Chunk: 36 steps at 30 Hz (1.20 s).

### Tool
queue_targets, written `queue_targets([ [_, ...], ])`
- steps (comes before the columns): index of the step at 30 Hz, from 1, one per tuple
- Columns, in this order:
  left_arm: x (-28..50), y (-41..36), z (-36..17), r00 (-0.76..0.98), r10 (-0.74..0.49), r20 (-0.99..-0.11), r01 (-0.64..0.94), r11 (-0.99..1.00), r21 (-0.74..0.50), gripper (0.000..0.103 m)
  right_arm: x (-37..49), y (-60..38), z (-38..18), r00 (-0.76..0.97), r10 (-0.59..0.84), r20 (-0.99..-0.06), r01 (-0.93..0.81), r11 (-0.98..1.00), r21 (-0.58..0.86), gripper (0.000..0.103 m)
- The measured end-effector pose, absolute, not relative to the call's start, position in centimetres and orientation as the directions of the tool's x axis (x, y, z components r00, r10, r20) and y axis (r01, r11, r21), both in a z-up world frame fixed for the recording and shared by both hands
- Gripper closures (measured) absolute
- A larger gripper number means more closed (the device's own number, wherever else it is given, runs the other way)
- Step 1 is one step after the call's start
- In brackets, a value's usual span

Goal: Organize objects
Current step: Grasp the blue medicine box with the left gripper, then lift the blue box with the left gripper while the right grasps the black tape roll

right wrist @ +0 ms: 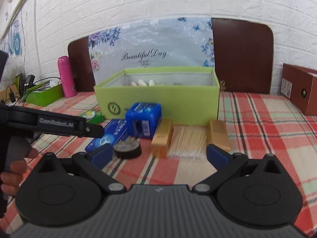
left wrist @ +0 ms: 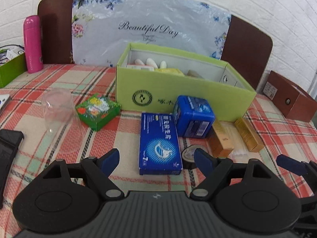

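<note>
From the left wrist, the left tool [left wrist: 156, 156] stands wide open and empty over the flat blue box [left wrist: 159, 143], before the green box [left wrist: 178, 87]. From the right wrist, the right tool [right wrist: 158, 156] gapes empty near the cotton swabs [right wrist: 187, 142] on the bench [right wrist: 257, 130].

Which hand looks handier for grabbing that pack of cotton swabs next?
Probably the right. The right gripper is open with the cotton swab pack straight ahead between its fingers. The left gripper faces the flat blue box instead.
</note>
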<state>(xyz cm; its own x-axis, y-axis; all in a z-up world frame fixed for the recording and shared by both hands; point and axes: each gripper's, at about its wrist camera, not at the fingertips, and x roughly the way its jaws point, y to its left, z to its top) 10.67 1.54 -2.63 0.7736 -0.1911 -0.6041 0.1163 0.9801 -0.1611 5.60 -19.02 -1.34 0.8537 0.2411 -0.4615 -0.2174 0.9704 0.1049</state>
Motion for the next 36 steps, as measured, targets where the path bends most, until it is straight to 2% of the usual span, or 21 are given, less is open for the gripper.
queue_targets([
  [11, 16.1, 0.1, -4.5, 0.751, -0.177, -0.636, 0.105, 0.983, -0.150, 0.018, 4.7, -18.7, -2.1, 0.835, 0.261, -0.485, -0.241, 0.965, 0.103, 0.000],
  [12, 16.7, 0.1, -4.9, 0.737, -0.175, -0.653, 0.107, 0.984, -0.142, 0.020, 4.8, -18.6, -2.2, 0.832, 0.264, -0.488, -0.247, 0.964, 0.100, 0.001],
  [14, 16.9, 0.5, -5.2, 0.741, -0.167, -0.650, 0.130, 0.986, -0.104, 0.044, 5.0, -18.3, -2.3, 0.823, 0.272, -0.499, -0.260, 0.961, 0.094, 0.010],
  [15, 16.8, 0.9, -5.1, 0.737, -0.165, -0.655, 0.145, 0.986, -0.086, 0.044, 5.1, -18.1, -2.3, 0.816, 0.279, -0.506, -0.271, 0.958, 0.092, 0.013],
  [17, 16.4, 2.3, -4.7, 0.717, -0.205, -0.666, 0.149, 0.979, -0.140, 0.044, 5.4, -17.6, -2.4, 0.805, 0.292, -0.516, -0.294, 0.952, 0.081, 0.026],
  [19, 15.6, 3.7, -4.4, 0.708, -0.224, -0.669, 0.139, 0.974, -0.178, 0.044, 6.0, -16.9, -2.5, 0.795, 0.301, -0.527, -0.318, 0.946, 0.061, 0.033],
  [23, 13.3, 5.0, -4.6, 0.712, -0.202, -0.672, 0.121, 0.979, -0.166, 0.044, 8.2, -14.9, -3.1, 0.765, 0.323, -0.557, -0.371, 0.928, 0.029, 0.038],
  [29, 12.9, 5.5, -4.8, 0.717, -0.185, -0.673, 0.110, 0.982, -0.153, 0.042, 11.5, -12.7, -4.1, 0.739, 0.326, -0.589, -0.396, 0.918, 0.012, 0.039],
  [32, 13.1, 5.4, -4.8, 0.719, -0.184, -0.671, 0.107, 0.982, -0.154, 0.036, 12.6, -12.2, -4.6, 0.742, 0.314, -0.593, -0.375, 0.927, 0.022, 0.039],
  [33, 13.1, 5.4, -4.9, 0.720, -0.179, -0.671, 0.107, 0.983, -0.148, 0.036, 12.9, -12.2, -4.8, 0.739, 0.312, -0.597, -0.367, 0.930, 0.030, 0.041],
  [34, 13.1, 5.3, -4.9, 0.721, -0.177, -0.669, 0.111, 0.984, -0.141, 0.036, 13.0, -12.2, -5.0, 0.735, 0.306, -0.605, -0.364, 0.931, 0.028, 0.058],
  [36, 13.0, 5.2, -5.0, 0.722, -0.175, -0.669, 0.119, 0.984, -0.129, 0.036, 12.5, -12.2, -4.8, 0.743, 0.288, -0.605, -0.365, 0.931, -0.006, 0.058],
])
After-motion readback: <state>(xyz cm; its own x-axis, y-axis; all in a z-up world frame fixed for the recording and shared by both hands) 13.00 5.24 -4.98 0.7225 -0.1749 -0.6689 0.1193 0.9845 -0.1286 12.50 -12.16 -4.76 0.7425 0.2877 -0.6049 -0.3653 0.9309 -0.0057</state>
